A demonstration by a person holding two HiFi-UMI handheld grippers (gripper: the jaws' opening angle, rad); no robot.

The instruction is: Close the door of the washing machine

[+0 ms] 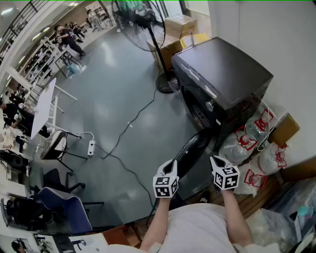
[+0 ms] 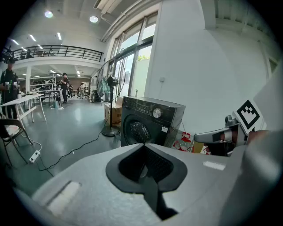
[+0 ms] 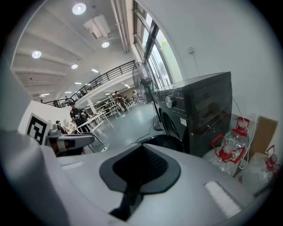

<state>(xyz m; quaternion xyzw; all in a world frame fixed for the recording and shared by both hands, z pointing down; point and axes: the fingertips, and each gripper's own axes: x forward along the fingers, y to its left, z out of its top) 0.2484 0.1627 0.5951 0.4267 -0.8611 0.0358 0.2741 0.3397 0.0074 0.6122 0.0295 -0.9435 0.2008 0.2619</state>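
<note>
Just beyond the left gripper [image 1: 171,163] stands the open door [image 1: 192,148].

No legible text or numbers anywhere. White sticker [image 2: 165,129] on washing machine [image 2: 146,115] front, right of opening, too small to read.

A glossy grey floor [image 1: 113,84] spreads through a large hall, crossed by a thin black cable [image 1: 129,124] to a white power strip [image 1: 91,147]. A plain white wall [image 1: 276,39] closes the right side. Tall glazed windows [image 2: 132,66] admit daylight — round ceiling lamps [image 3: 79,8] glow above. Long white tables [image 1: 43,106] stand left, near a blue office chair [image 1: 59,202].
</note>
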